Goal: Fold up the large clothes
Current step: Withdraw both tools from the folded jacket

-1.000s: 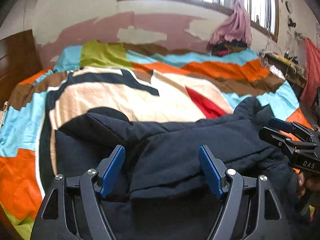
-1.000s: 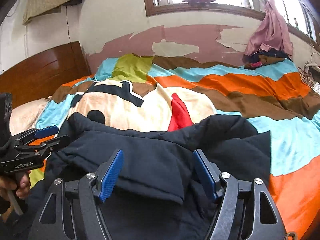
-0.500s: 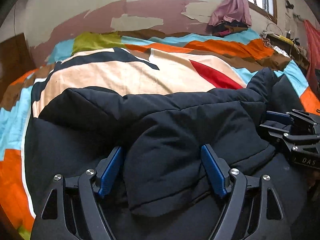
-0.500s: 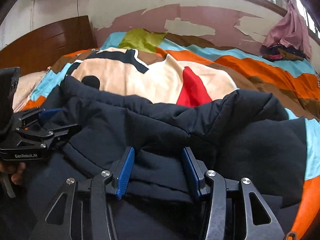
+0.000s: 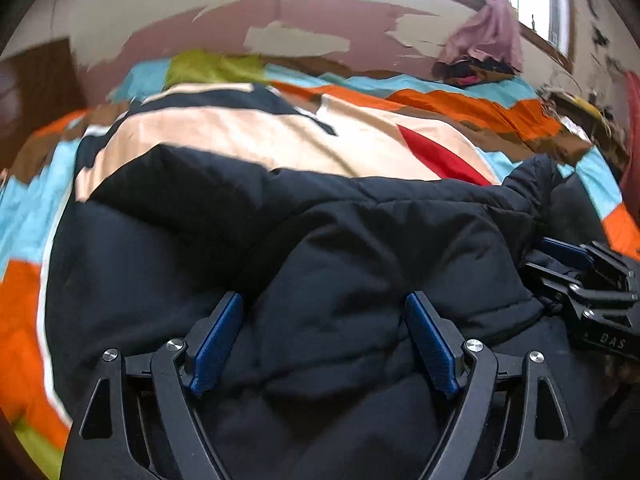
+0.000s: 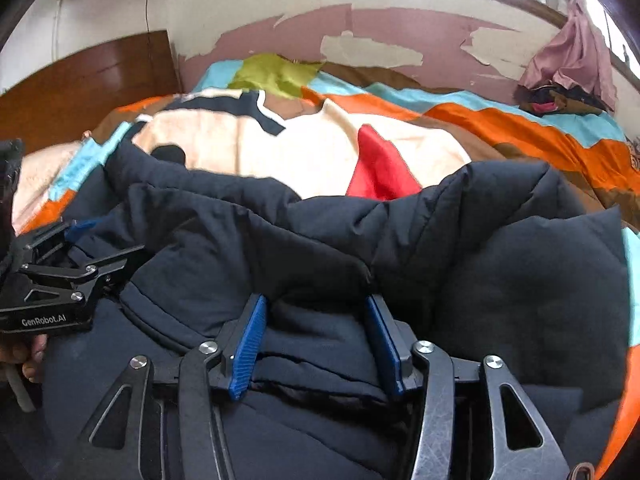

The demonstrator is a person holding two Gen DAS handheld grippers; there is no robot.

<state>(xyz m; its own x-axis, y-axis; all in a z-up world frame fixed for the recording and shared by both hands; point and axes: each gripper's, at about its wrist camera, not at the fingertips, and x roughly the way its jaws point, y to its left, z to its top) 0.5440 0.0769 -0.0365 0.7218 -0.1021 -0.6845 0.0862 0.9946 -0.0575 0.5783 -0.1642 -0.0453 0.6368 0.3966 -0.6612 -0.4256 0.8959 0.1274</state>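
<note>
Folding looks partly done: the dark padded coat [image 5: 360, 264] lies doubled over on the striped bedspread [image 6: 500, 124]. Left gripper [image 5: 324, 336] and right gripper [image 6: 316, 344] both have jaws that have just been opening, spread with coat between them. Squaring and further folds remain.

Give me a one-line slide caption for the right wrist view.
Right gripper straddles a fold of the dark padded jacket on a colourful quilt.

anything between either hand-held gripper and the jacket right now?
Nothing visible. The dark padded jacket already fills the gap of both the left hand-held gripper and the right hand-held gripper; both have just been opening.
</note>
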